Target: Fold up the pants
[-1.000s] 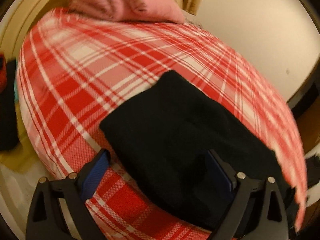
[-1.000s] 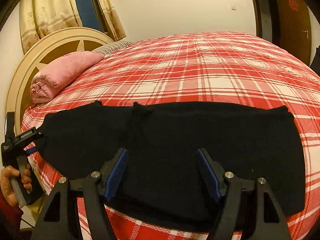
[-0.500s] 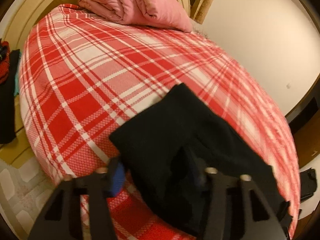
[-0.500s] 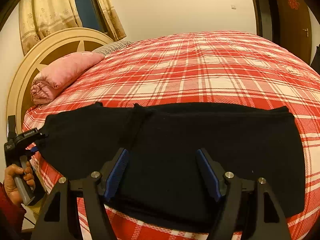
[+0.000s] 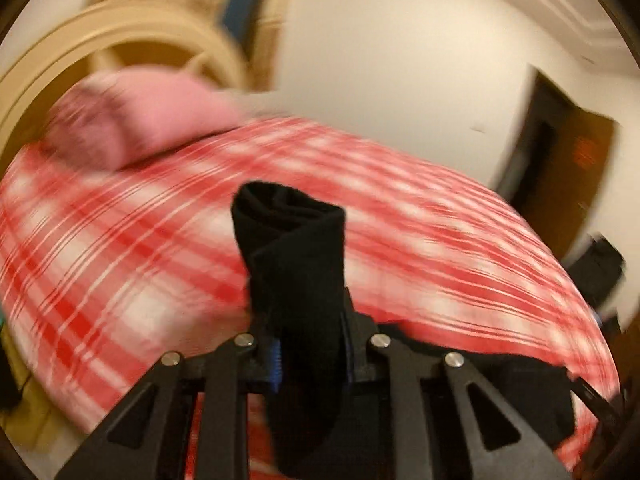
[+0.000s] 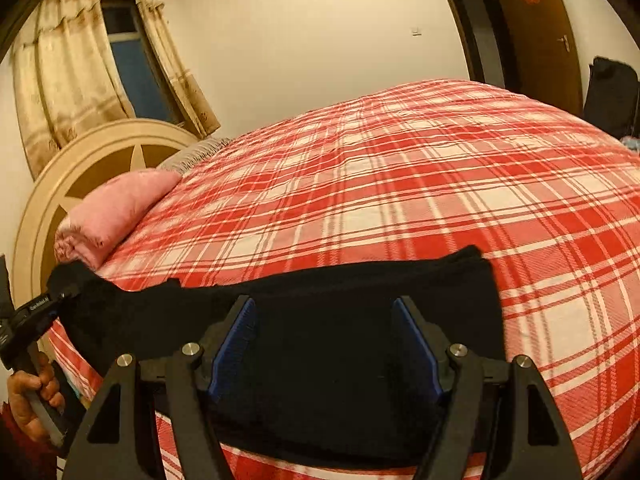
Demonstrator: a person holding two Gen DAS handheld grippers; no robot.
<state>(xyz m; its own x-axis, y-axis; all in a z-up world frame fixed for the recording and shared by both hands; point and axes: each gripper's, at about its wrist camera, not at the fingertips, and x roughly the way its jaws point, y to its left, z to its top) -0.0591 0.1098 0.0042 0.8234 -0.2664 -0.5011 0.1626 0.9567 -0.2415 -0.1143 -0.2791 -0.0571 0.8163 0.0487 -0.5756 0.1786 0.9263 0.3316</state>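
- So, the black pants (image 6: 320, 320) are laid lengthwise along the near edge of the red plaid bedspread (image 6: 400, 184), most likely so the flat bed can be used as a folding surface.
- One end of the pants is bunched up and pinched in the left gripper (image 5: 310, 354); its jaws are closing, with the fabric already caught between the blue pads and sticking up past them.
- That end is lifted clear of the bedspread, presumably so it can be carried over the rest for a fold.
- The right gripper (image 6: 326, 344) is kept spread wide over the middle of the pants; whether its pads touch the cloth can't be told.
- The pink quilt (image 6: 116, 208) is rolled up at the far corner of the bedspread by the headboard (image 6: 100, 152), well apart from the pants.
- The left gripper's handle is held by a hand (image 6: 30, 404) off the bedspread's near corner.
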